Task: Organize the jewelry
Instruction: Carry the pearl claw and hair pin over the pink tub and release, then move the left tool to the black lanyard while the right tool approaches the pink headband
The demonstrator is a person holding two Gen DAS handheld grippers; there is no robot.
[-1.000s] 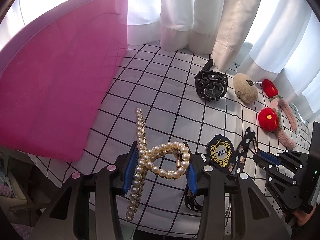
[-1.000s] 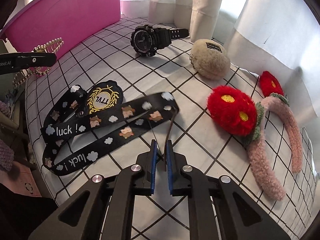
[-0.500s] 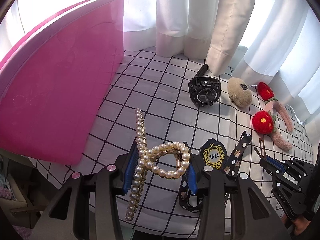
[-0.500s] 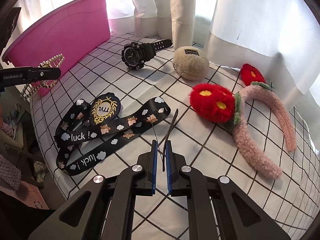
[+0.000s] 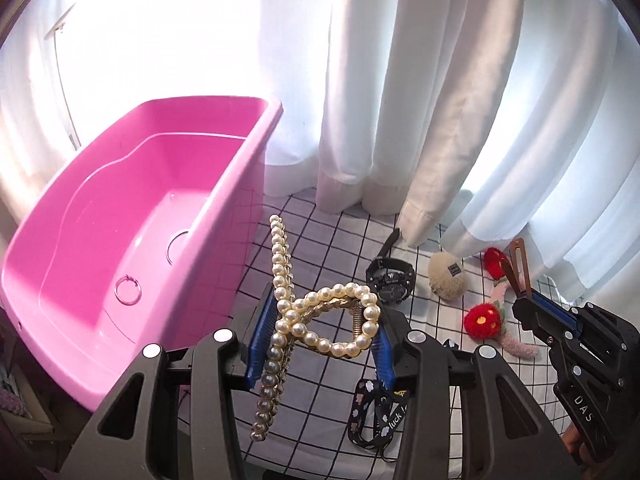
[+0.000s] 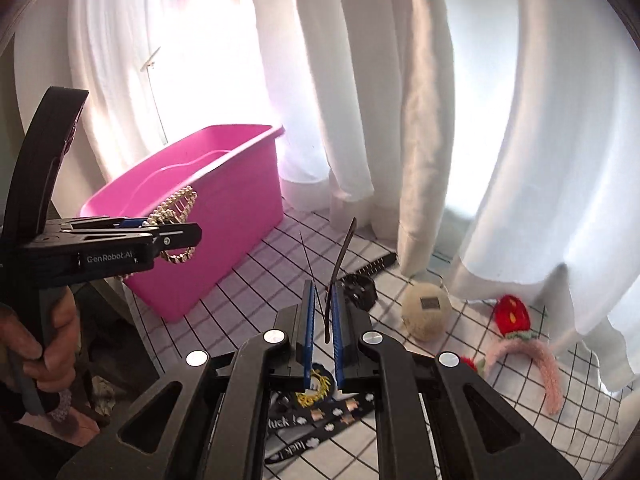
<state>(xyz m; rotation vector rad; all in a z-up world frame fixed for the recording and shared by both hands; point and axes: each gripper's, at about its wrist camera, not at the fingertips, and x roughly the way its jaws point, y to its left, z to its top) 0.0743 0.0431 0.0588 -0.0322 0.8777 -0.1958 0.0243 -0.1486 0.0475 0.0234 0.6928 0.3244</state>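
Above the counter's [image 5: 320, 420] left edge beside the open pink tub [image 5: 100, 248], the left hand-held gripper [image 5: 320, 332] is clamping a pearl hair claw [image 5: 320, 312] while the right hand-held gripper [image 6: 323, 320] is pinching a brown snap clip [image 6: 338, 276].

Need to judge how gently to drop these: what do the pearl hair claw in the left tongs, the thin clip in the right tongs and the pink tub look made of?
Cream pearl-beaded hair claw: glossy beads, likely faux pearl, on gold metal with a coil spring. Thin brown hair clip: flat, slim, probably metal; finish unclear. Pink rectangular tub: smooth moulded plastic, slight sheen.
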